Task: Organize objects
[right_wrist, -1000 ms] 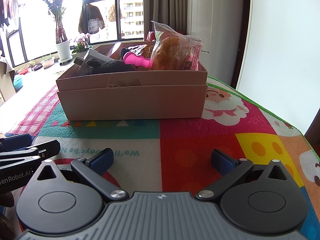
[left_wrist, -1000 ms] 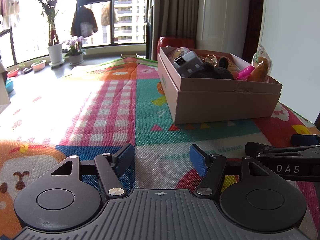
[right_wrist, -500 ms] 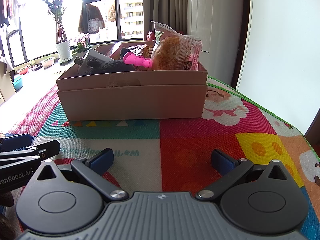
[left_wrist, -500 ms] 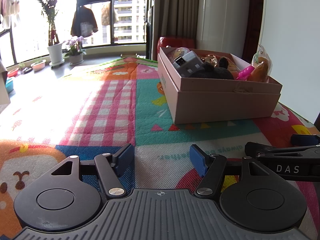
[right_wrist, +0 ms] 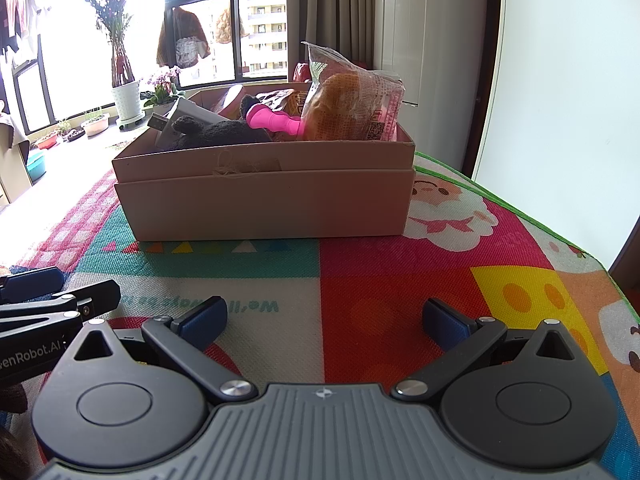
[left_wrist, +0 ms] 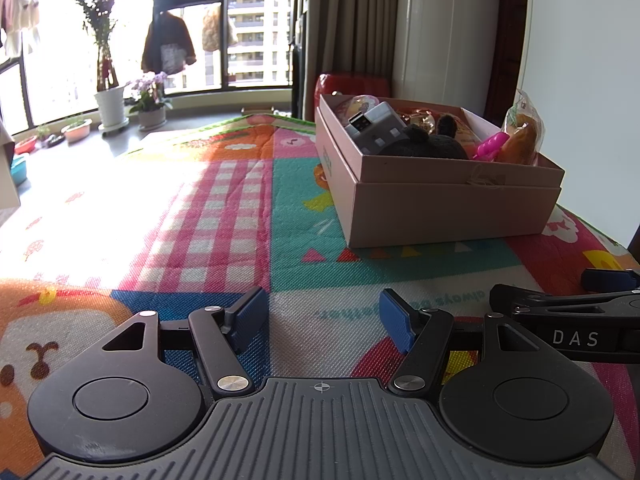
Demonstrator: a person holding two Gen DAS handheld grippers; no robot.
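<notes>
Here we see the left gripper with its blue pads spread and nothing between them, low over a colourful play mat. The right gripper stands likewise spread and empty, just beside the left one; each shows at the edge of the other's view. Beyond both, well apart from the pads, a cardboard box rests on the mat. In the box we note a grey block with a plug end, a dark plush toy lying against it, a pink plastic piece, and a wrapped bun standing tilted at the right-hand end, rising above the rim. Other small items lie behind these, too hidden to tell. Farther off, potted plants stand by a large window, and a curtain hangs at the right.
</notes>
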